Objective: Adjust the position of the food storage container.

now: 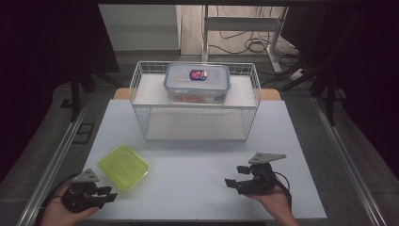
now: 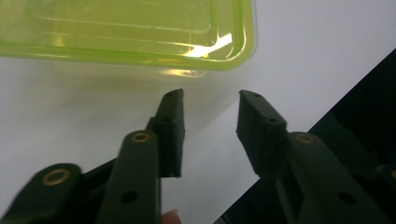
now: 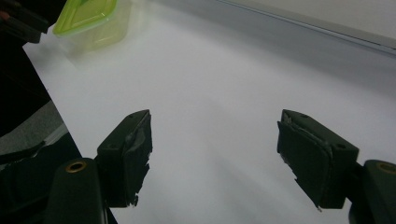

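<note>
A: Table [image 1: 197, 188] first, white, taking up most of the high view. What stands on it?

B: A wire rack [image 1: 141, 101] at the far side, with a clear box [image 1: 197, 82] on its upper shelf. The box has a blue-edged lid, a red and blue label on top and something orange inside.

A: And nearer the person?

B: A green tub [image 1: 123, 166] at the near left, resting on the table, well apart from the rack.

A: The grippers?

B: The left gripper [image 1: 109, 196] sits at the near left corner, just beside the tub, jaws parted with nothing between them. In the left gripper view the tub [image 2: 126, 32] lies just past the tips, not touching.

A: The right?

B: The right gripper [image 1: 236, 176] is near right, jaws spread wide over bare table, gripping nothing.
</note>
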Available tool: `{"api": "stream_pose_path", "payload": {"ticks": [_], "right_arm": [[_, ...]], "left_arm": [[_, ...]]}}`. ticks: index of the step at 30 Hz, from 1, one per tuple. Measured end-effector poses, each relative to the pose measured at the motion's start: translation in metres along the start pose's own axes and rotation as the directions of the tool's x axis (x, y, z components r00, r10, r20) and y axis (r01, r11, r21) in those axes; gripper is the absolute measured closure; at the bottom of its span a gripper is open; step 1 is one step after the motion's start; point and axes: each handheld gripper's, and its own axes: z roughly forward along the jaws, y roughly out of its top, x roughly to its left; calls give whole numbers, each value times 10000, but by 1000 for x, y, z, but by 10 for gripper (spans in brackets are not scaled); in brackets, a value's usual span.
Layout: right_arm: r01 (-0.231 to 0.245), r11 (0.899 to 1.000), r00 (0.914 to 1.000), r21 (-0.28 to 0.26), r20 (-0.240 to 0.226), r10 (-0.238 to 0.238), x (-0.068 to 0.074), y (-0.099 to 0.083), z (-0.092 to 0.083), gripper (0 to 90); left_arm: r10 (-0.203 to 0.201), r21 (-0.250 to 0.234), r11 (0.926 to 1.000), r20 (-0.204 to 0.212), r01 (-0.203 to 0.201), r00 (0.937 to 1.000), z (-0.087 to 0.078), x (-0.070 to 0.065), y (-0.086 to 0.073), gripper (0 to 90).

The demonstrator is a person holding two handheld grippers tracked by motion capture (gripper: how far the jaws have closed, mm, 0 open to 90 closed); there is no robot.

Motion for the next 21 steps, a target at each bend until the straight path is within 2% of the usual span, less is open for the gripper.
{"api": "stream_pose_path", "payload": {"ticks": [1, 7, 12, 15, 20, 21], "right_arm": [[7, 10000, 10000, -11, 37, -7, -1, 0, 0, 263], [-64, 10000, 10000, 54, 37, 63, -2, -1, -1, 262], [-168, 9998, 9999, 65, -30, 168, -2, -2, 0, 259], [-338, 9994, 9987, -18, -373, 337, -2, -2, 1, 257], [-321, 9995, 9986, 18, -410, 322, -1, -2, 2, 256], [-319, 9995, 9987, 26, -400, 320, -1, -2, 3, 256]], "left_arm": [[97, 271, 9996, -42, -96, 9999, 6, 0, 3, 722], [100, 515, 9986, -186, -91, 9998, 16, 0, 9, 896], [48, 436, 9990, -153, -42, 9999, 20, -1, 17, 900], [48, 369, 9993, -128, -43, 9999, 24, -4, 21, 900], [99, 458, 9989, -76, -95, 9999, 30, -6, 28, 900], [85, 488, 9988, 6, -85, 10000, 34, -8, 34, 900]]}}
